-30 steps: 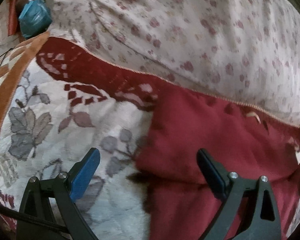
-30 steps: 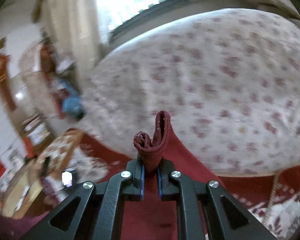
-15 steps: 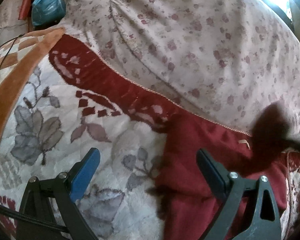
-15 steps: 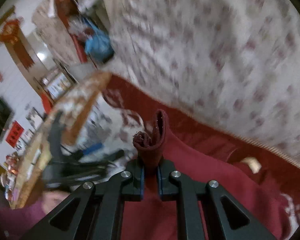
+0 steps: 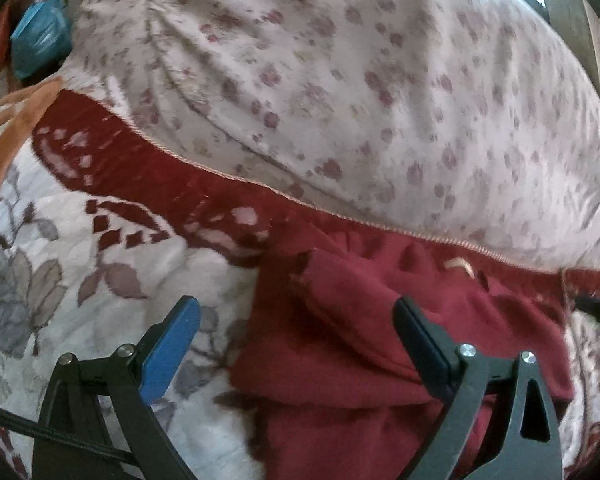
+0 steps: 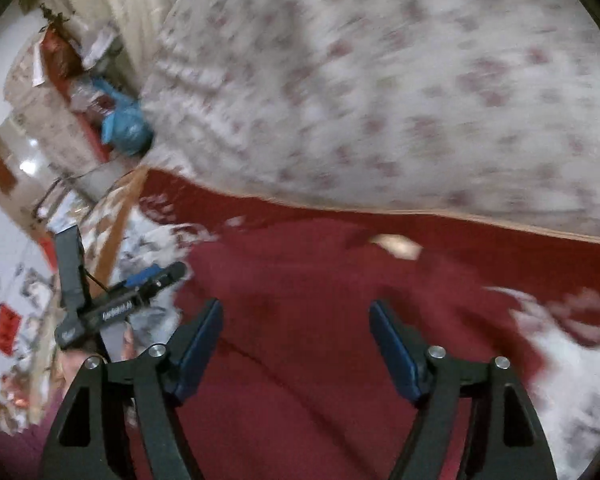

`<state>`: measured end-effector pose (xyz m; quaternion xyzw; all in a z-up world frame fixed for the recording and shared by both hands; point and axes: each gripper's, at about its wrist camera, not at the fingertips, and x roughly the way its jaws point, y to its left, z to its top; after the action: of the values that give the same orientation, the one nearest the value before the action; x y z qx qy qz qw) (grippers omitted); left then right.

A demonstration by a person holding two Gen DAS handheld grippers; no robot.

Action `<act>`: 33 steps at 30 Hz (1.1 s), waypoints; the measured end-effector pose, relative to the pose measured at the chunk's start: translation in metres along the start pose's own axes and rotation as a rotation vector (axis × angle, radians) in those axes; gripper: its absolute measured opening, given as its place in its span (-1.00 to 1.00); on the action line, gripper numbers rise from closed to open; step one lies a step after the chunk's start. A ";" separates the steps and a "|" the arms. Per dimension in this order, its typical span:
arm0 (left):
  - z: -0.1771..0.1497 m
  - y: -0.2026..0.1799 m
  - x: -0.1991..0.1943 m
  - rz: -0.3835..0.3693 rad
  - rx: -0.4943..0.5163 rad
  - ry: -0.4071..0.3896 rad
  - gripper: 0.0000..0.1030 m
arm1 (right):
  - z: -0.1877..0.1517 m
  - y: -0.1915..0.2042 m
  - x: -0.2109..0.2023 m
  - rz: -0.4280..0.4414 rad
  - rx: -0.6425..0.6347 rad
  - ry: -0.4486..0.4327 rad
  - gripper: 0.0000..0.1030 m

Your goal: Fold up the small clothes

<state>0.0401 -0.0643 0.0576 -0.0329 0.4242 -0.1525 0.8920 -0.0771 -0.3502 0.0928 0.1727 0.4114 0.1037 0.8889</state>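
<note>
A dark red garment lies on the leaf-patterned bedspread, with one flap folded over on top. My left gripper is open and empty, its fingers straddling the garment's left edge just above it. In the right wrist view the same red garment lies below my right gripper, which is open and empty. The left gripper shows there at the left, by the garment's edge. A pale label sits near the garment's far edge.
A large floral pillow or duvet bulges right behind the garment. A blue bag lies at the far left beyond the bed. An orange blanket border runs along the left.
My right gripper was shut on a bunched edge of the red garment; it has carried it across, let go and opened. The garment now lies with a flap folded over. The left gripper stayed open.
</note>
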 end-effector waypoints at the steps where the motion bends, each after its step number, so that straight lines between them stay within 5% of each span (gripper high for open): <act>1: 0.000 -0.003 0.005 -0.007 0.005 0.014 0.82 | -0.006 -0.017 -0.020 -0.059 0.012 -0.022 0.56; 3: 0.001 -0.007 0.011 -0.032 0.000 0.019 0.41 | -0.010 -0.038 -0.038 -0.128 0.044 -0.044 0.59; 5: 0.003 -0.006 0.016 -0.057 -0.011 0.039 -0.23 | -0.018 -0.068 -0.049 -0.207 0.112 -0.054 0.59; 8: 0.002 0.003 0.017 -0.039 -0.055 0.056 -0.61 | -0.029 -0.104 -0.050 -0.252 0.202 -0.023 0.59; 11: 0.003 0.014 0.010 -0.065 -0.117 0.076 -0.70 | -0.036 -0.127 -0.032 -0.191 0.304 0.007 0.59; 14: 0.003 0.012 0.005 -0.054 -0.084 0.060 -0.71 | -0.038 -0.143 -0.001 -0.095 0.425 0.035 0.49; 15: 0.003 0.010 0.005 -0.044 -0.069 0.063 -0.72 | -0.037 -0.147 0.009 -0.082 0.451 0.040 0.23; 16: 0.002 0.008 0.007 -0.035 -0.057 0.067 -0.72 | -0.035 -0.148 0.012 -0.097 0.452 0.035 -0.54; 18: 0.002 0.007 0.010 -0.034 -0.047 0.079 -0.72 | -0.023 -0.147 0.008 -0.141 0.417 -0.015 -0.67; 20: 0.001 0.004 0.013 -0.045 -0.030 0.092 -0.72 | -0.014 -0.139 0.002 -0.261 0.307 -0.059 -0.68; 22: 0.000 0.001 0.016 -0.019 -0.008 0.098 -0.70 | -0.014 -0.144 0.013 -0.344 0.286 -0.002 -0.68; 25: -0.001 0.004 0.016 -0.020 -0.023 0.112 -0.38 | -0.025 -0.166 0.010 -0.354 0.390 0.002 -0.01; 29: 0.001 0.010 0.004 -0.043 -0.061 0.074 0.35 | -0.039 -0.159 -0.038 -0.285 0.452 -0.093 0.04; 31: 0.002 0.011 0.001 -0.040 -0.074 0.048 0.38 | -0.044 -0.143 -0.052 -0.215 0.410 -0.097 0.11; 33: 0.003 0.013 0.003 -0.038 -0.097 0.049 0.38 | -0.050 -0.112 -0.060 -0.153 0.307 -0.085 0.38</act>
<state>0.0473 -0.0533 0.0546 -0.0804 0.4521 -0.1496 0.8757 -0.1491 -0.4616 0.0611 0.2787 0.3965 -0.0357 0.8740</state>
